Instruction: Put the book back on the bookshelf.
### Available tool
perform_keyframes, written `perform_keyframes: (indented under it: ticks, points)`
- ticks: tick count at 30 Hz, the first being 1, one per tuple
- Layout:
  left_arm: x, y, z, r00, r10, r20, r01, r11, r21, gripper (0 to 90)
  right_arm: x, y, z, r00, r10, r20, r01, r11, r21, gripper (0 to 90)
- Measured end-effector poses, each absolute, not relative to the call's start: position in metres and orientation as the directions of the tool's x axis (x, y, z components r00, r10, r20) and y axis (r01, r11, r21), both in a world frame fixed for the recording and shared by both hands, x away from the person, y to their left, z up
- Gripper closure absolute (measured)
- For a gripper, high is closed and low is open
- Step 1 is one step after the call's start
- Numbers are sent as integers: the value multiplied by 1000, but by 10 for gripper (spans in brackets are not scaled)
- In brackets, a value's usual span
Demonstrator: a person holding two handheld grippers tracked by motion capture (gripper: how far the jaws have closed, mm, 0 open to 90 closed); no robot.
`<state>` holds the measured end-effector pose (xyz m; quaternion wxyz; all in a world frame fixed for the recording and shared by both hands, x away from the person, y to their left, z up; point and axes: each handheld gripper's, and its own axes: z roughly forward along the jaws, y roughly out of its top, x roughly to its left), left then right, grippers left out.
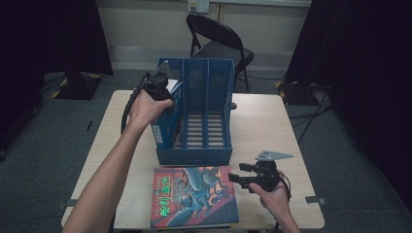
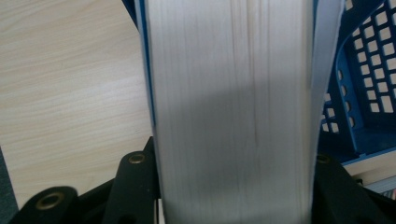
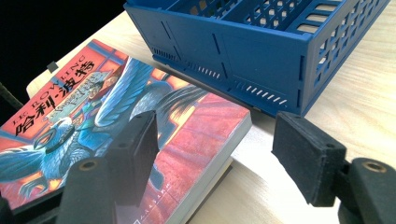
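Book (image 2: 233, 107) stands in the rack's (image 1: 218, 97) left slot, pinched by the left gripper (image 1: 158, 87); it should lower straight. Right gripper (image 3: 215, 154) hovers spread near the flat book (image 1: 194, 194).

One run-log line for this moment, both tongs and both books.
left tongs: shut on upright book at blue file rack | right tongs: open, over edge of flat book | table

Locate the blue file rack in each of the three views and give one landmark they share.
High view: the rack stands mid-table, just behind the flat book.
Left gripper view: its perforated wall fills the right edge, behind the held book.
Right gripper view: top, right of centre.
Shared landmark: the pale wooden table.
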<state>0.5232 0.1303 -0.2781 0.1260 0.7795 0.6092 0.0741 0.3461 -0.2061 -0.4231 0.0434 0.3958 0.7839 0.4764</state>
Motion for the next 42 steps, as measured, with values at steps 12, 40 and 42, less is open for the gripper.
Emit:
perform_keyframes:
  ticks: [12, 40, 42]
  points:
    - [530, 129, -280, 224, 973, -45, 952, -209, 225, 595, 346, -208, -421, -676, 669, 309, 579, 223, 784, 307]
    - [557, 128, -269, 120, 991, -60, 957, -99, 274, 616, 350, -207, -426, -676, 661, 326, 595, 229, 770, 305]
    - [562, 123, -270, 117, 992, -56, 953, -96, 287, 616, 349, -206, -426, -678, 658, 328, 596, 230, 769, 304]
